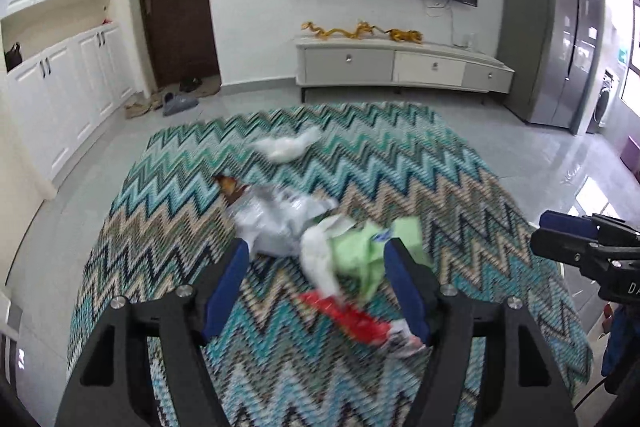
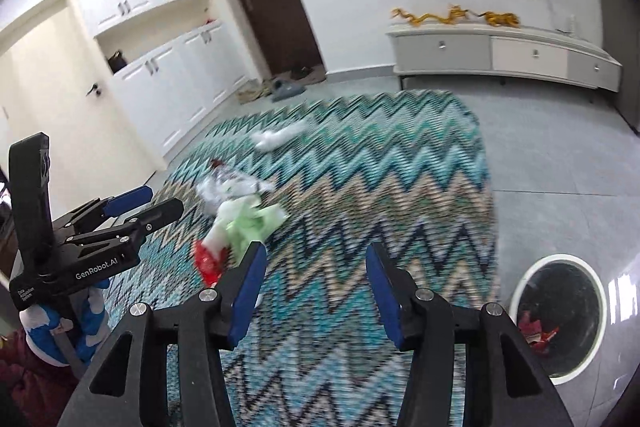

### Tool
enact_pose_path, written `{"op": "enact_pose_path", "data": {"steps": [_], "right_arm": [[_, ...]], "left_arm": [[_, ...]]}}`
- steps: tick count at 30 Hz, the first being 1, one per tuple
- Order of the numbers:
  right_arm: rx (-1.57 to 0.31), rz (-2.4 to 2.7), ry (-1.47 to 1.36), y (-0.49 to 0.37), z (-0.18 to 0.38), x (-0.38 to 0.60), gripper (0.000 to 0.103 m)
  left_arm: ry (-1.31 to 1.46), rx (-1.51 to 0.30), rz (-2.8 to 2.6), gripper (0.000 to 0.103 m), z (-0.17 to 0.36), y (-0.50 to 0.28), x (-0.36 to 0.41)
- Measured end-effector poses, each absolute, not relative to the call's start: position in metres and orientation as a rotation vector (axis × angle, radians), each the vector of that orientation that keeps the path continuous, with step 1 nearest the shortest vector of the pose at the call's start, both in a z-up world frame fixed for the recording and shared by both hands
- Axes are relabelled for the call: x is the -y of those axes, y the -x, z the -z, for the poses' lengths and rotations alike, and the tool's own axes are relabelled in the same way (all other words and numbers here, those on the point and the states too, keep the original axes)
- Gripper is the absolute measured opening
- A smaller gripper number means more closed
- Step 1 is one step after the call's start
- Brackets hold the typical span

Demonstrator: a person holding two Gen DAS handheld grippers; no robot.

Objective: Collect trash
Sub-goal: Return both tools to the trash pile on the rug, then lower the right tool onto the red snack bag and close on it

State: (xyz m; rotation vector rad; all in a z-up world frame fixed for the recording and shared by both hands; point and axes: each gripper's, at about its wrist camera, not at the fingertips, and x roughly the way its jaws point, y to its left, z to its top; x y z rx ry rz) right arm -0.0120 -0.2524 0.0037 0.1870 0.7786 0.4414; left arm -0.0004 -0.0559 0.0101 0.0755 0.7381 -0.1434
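Observation:
Trash lies on a zigzag rug [image 1: 400, 163]: a red wrapper [image 1: 348, 315], a green wrapper [image 1: 368, 251], crumpled white and silver wrappers [image 1: 276, 219] and a white tissue [image 1: 286, 145] farther off. My left gripper [image 1: 316, 287] is open above the rug, its blue pads either side of the red and green wrappers. My right gripper [image 2: 316, 287] is open and empty over the rug, right of the pile [image 2: 240, 223]. A white-rimmed bin [image 2: 560, 315] with red scraps inside stands on the tiles at the lower right.
A TV cabinet [image 1: 400, 63] stands at the far wall under a television. White cupboards [image 1: 60, 99] line the left side. Shoes [image 1: 176, 99] lie by the brown door. A fridge [image 1: 560, 35] stands at the right. Grey tiles surround the rug.

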Motion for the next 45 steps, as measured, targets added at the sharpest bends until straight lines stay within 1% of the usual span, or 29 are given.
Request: {"op": "enact_pose_path", "data": {"steps": [8, 14, 25, 45], "right_arm": [[-0.855, -0.491, -0.118, 0.003, 0.008, 0.215, 0.05], [-0.906, -0.496, -0.092, -0.005, 0.017, 0.198, 0.051], [-0.975, -0.471, -0.074, -0.016, 0.031, 0.19, 0.051], [-1.01, -0.472, -0.056, -0.021, 0.039, 0.184, 0.052]], "left_arm": [[-0.006, -0.865, 0.179, 0.069, 0.024, 0.003, 0.026], [0.026, -0.915, 0.233, 0.069, 0.039, 0.007, 0.019], [0.043, -0.944, 0.299, 0.069, 0.051, 0.007, 0.015], [0.044, -0.983, 0.358, 0.069, 0.06, 0.005, 0.018]]}}
